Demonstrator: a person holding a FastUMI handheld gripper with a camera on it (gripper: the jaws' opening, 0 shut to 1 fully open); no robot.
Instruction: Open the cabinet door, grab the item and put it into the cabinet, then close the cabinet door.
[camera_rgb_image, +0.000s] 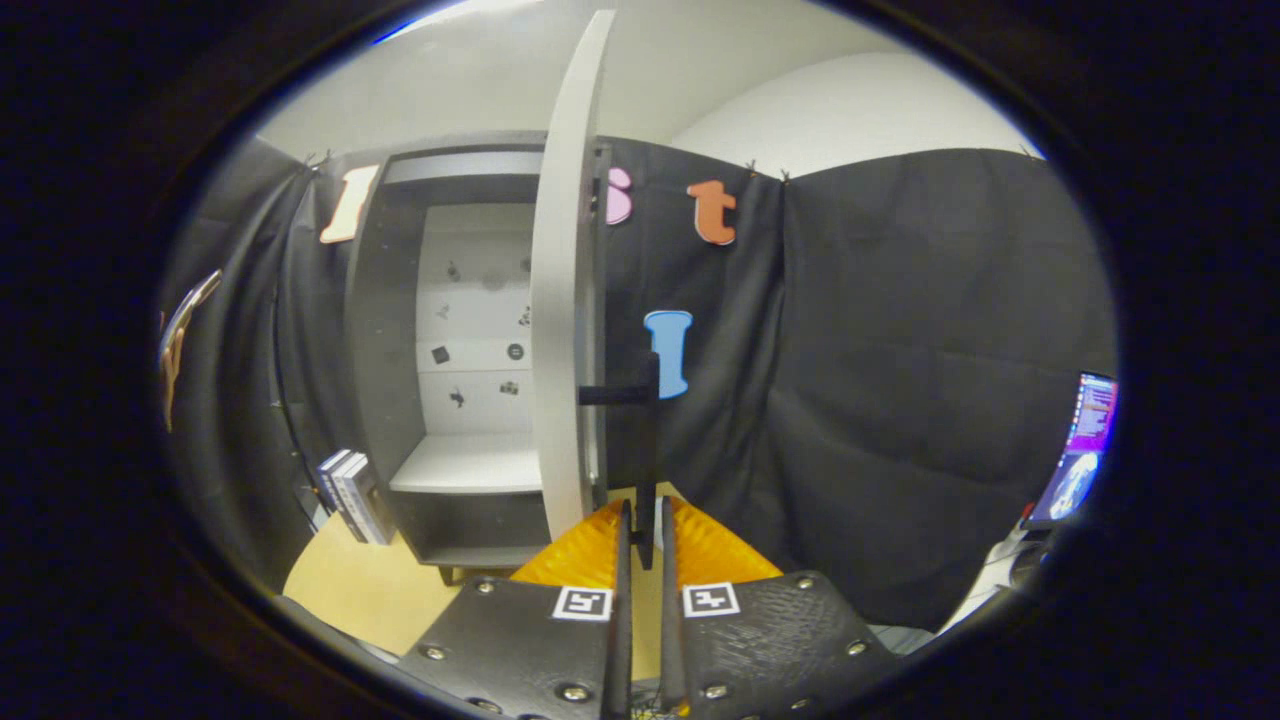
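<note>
In the gripper view, the gripper (640, 525) has its two fingers pressed together on the thin black bar handle (645, 450) of the pale grey cabinet door (562, 300). The door stands wide open, edge-on. Beyond it is the dark grey cabinet (385, 330) with a white shelf (465, 465) inside. A small box-like item (350, 495) stands on the light wooden table (350, 590), just beside the cabinet's near corner.

Cabinet door (562, 300) looks like smooth matt painted board, its handle (640, 420) matt black, probably metal or plastic, can't tell which. Gripper (643, 525) is closed on that handle; its body is rough textured plastic with shiny metal screws. Counter (360, 590) is pale smooth wood-look laminate. The wall (900, 380) is matt black cloth, slightly wrinkled. Books (352, 495) near the left have glossy covers.
</note>
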